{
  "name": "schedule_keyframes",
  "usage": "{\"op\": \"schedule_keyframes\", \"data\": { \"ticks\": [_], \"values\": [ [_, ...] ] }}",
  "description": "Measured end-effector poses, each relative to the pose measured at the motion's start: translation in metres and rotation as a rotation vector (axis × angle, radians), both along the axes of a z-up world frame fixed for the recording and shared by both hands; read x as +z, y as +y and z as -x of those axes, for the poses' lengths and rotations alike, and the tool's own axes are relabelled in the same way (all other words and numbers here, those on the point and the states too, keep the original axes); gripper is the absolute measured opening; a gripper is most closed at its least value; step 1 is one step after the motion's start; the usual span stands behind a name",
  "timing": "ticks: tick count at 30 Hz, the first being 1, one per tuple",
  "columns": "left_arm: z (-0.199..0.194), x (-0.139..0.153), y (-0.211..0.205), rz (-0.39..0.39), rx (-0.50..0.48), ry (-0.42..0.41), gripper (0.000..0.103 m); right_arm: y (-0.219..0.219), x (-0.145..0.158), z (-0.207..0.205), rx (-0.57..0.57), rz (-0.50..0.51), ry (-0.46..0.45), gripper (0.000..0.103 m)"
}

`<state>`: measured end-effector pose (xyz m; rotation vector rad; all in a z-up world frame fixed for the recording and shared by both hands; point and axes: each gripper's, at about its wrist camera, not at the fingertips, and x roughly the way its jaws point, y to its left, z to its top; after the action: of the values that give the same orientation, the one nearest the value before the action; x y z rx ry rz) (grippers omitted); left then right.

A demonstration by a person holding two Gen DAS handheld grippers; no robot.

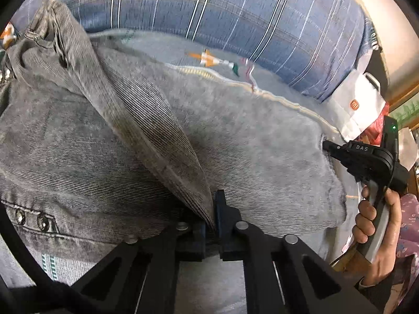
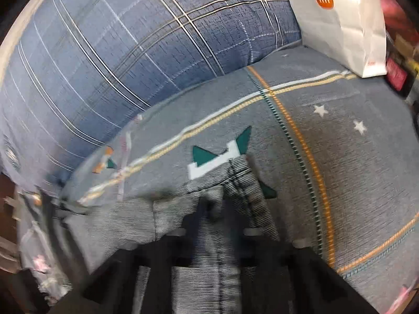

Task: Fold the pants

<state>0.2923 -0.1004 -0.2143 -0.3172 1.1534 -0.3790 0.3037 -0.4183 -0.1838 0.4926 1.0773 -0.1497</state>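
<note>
Grey corduroy pants (image 1: 110, 144) lie spread over a grey patterned bedsheet (image 1: 183, 49), with studded pockets at the left. My left gripper (image 1: 213, 217) is shut on a raised fold of the pants near the middle. My right gripper (image 1: 326, 145) shows at the right in the left wrist view, pinching the pants' far edge, held by a hand (image 1: 374, 225). In the right wrist view my right gripper (image 2: 213, 206) is shut on a bunched hem of the pants (image 2: 235, 180), lifted over the sheet (image 2: 353, 170).
A big blue plaid pillow (image 1: 235, 18) (image 2: 117, 52) lies along the back of the bed. A white paper bag (image 2: 337, 18) (image 1: 358, 104) with an orange logo stands at the right, with red packaging (image 2: 398, 73) beside it.
</note>
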Motion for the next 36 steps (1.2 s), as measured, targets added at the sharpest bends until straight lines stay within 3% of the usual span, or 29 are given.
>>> {"op": "schedule_keyframes", "data": {
  "ticks": [3,5,9,11,12,14,16,17,18,19,20,21,26,30,36],
  "values": [
    [0.007,0.023,-0.003,0.038,-0.006,-0.096,0.005,-0.007,0.023,0.007,-0.038,0.019,-0.106,0.007],
    [0.002,0.018,-0.010,0.027,-0.017,-0.080,0.005,-0.009,0.035,0.007,-0.059,0.027,-0.161,0.007],
    [-0.007,-0.014,-0.015,-0.010,-0.008,0.010,0.005,-0.014,-0.003,-0.006,-0.050,0.012,-0.054,0.009],
    [-0.007,-0.011,-0.015,-0.001,-0.001,0.003,0.005,-0.014,0.002,-0.003,-0.055,0.009,-0.087,0.011],
    [-0.005,-0.007,-0.015,-0.006,-0.006,-0.002,0.012,-0.016,0.004,0.000,-0.066,-0.020,-0.088,0.011],
    [-0.003,0.002,-0.013,-0.011,-0.021,-0.040,0.037,-0.020,0.014,0.017,-0.094,-0.094,-0.142,0.011],
    [0.004,0.015,-0.008,-0.035,0.001,-0.092,0.044,-0.014,0.033,0.035,-0.099,-0.131,-0.239,0.012],
    [0.008,0.025,-0.003,-0.034,0.010,-0.131,0.046,-0.006,0.049,0.051,-0.086,-0.135,-0.315,0.016],
    [0.011,0.032,0.000,-0.035,0.017,-0.153,0.049,0.005,0.063,0.066,-0.064,-0.126,-0.372,0.031],
    [0.014,0.041,0.006,-0.042,0.028,-0.177,0.058,0.014,0.068,0.072,-0.047,-0.122,-0.397,0.063],
    [0.016,0.049,0.013,-0.052,0.042,-0.201,0.067,0.028,0.075,0.083,-0.014,-0.125,-0.430,0.089],
    [0.019,0.057,0.020,-0.059,0.060,-0.228,0.069,0.048,0.083,0.096,0.023,-0.126,-0.469,0.094],
    [0.028,0.096,0.075,-0.108,0.164,-0.296,0.070,0.125,0.099,0.102,0.211,-0.130,-0.459,0.094],
    [0.005,0.113,0.129,-0.081,0.275,-0.232,0.073,0.184,0.100,0.081,0.354,-0.123,-0.398,0.093],
    [-0.028,0.089,0.177,0.003,0.315,-0.146,0.074,0.249,0.081,0.017,0.514,-0.208,-0.292,0.093]
  ]
}}
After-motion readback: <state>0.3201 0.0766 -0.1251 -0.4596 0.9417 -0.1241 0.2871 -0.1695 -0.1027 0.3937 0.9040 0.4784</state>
